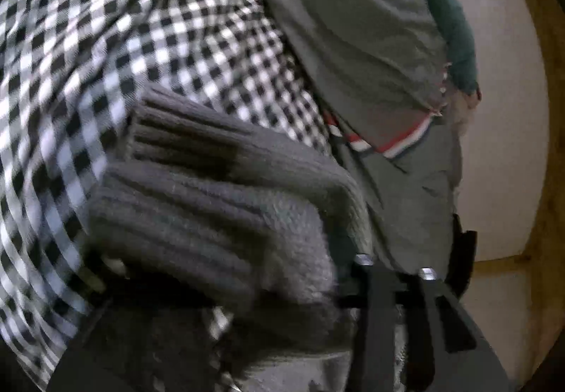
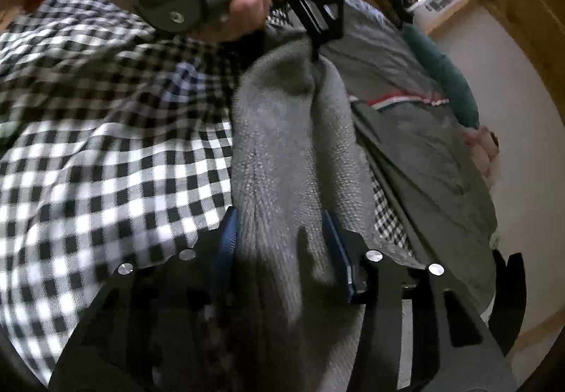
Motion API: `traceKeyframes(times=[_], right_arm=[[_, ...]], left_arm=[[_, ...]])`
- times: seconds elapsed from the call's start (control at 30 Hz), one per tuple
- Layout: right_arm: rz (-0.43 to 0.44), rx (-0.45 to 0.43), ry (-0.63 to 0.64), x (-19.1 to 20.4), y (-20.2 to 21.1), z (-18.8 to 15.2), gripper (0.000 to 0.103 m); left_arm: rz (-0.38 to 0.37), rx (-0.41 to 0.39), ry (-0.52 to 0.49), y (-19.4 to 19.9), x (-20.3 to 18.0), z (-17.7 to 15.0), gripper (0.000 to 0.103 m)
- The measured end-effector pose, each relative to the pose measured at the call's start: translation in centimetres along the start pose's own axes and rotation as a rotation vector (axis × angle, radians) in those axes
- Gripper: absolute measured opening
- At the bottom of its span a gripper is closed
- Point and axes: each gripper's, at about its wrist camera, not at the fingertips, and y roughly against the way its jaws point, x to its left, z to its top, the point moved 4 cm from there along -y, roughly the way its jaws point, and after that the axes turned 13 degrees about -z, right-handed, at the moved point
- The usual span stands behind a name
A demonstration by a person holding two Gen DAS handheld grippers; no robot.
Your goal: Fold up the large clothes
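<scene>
- Right wrist view showed the grey ribbed knit sweater (image 2: 293, 152) running as a long band from the bottom centre of the frame to the upper centre, over the black-and-white checked cloth (image 2: 106, 162).
- The right gripper (image 2: 286, 250) had its blue-padded jaws part-closed around the near end of that band, knit bunched between them.
- The left gripper (image 2: 316, 53), at upper centre, was pinched tight on the far end.
- So the sweater's long axis ran between the two grippers; I judged the coming fold turned on bringing these ends together.
- Left wrist view was blurred: the sweater's ribbed cuff (image 1: 197, 152) covered the fingers, so no jaw gap showed there.
- An olive-grey garment (image 1: 353, 39) lay at the upper right.
</scene>
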Motion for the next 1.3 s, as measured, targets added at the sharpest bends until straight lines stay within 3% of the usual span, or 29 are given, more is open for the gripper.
traceKeyframes(times=[0.07, 0.17, 0.33, 0.47, 0.5, 0.53, 0.57, 0.6, 0.63, 0.7, 0.77, 0.83, 0.9, 0.97, 1.07, 1.17, 1.3], right_arm=[[0.000, 0.024, 0.002, 0.4, -0.7, 0.3, 0.029], [-0.028, 0.026, 0.035, 1.4, -1.0, 0.7, 0.015], [-0.047, 0.049, 0.021, 1.8, 0.2, -0.1, 0.012], [-0.050, 0.022, -0.010, 1.8, 2.7, -0.7, 0.014], [-0.050, 0.000, -0.027, 1.7, 3.6, -1.0, 0.017], [-0.042, -0.012, -0.056, 1.4, 4.5, -1.4, 0.038], [-0.025, -0.020, -0.102, 0.9, 5.5, -2.0, 0.079], [-0.012, -0.034, -0.148, 0.2, 6.1, -2.3, 0.097], [0.002, -0.056, -0.216, -0.7, 7.3, -3.1, 0.100], [0.042, -0.037, -0.377, -3.4, 9.4, -6.0, 0.100], [0.062, 0.016, -0.559, -6.9, 11.0, -10.4, 0.100], [0.050, 0.081, -0.675, -9.5, 11.7, -14.5, 0.100], [-0.015, 0.184, -0.758, -12.2, 12.3, -20.2, 0.100], [-0.096, 0.287, -0.814, -14.5, 12.9, -26.2, 0.100], [-0.160, 0.383, -0.877, -16.6, 14.0, -32.1, 0.100], [-0.211, 0.425, -0.932, -18.0, 15.4, -36.0, 0.100], [-0.200, 0.451, -0.989, -18.2, 15.9, -38.8, 0.100]], left_arm=[[-0.035, -0.006, 0.010, 0.5, 0.4, 0.8, 0.018], [-0.070, -0.064, -0.010, 2.6, 0.5, 1.8, 0.016], [-0.107, -0.125, -0.121, 6.6, -2.1, 1.4, 0.016], [-0.077, -0.135, -0.368, 8.5, -9.0, -0.6, 0.016], [-0.064, -0.129, -0.450, 8.7, -11.4, -1.7, 0.016], [-0.061, -0.125, -0.518, 8.8, -13.5, -2.7, 0.016], [-0.060, -0.122, -0.565, 9.1, -15.0, -3.6, 0.016], [-0.063, -0.117, -0.619, 8.9, -17.0, -4.8, 0.016], [-0.076, -0.102, -0.693, 8.6, -19.9, -6.8, 0.016], [-0.088, -0.075, -0.781, 7.9, -23.1, -9.9, 0.016], [-0.104, -0.020, -0.897, 6.6, -26.3, -15.3, 0.016], [-0.117, 0.049, -0.980, 4.3, -28.2, -20.0, 0.016], [-0.127, 0.143, -1.031, 1.0, -29.0, -24.9, 0.016], [-0.094, 0.215, -1.061, -1.6, -28.0, -29.2, 0.016], [-0.050, 0.293, -1.068, -6.2, -26.8, -34.0, 0.016], [0.016, 0.315, -1.097, -9.6, -25.6, -37.6, 0.016], [0.111, 0.299, -1.176, -11.7, -24.4, -41.2, 0.016]])
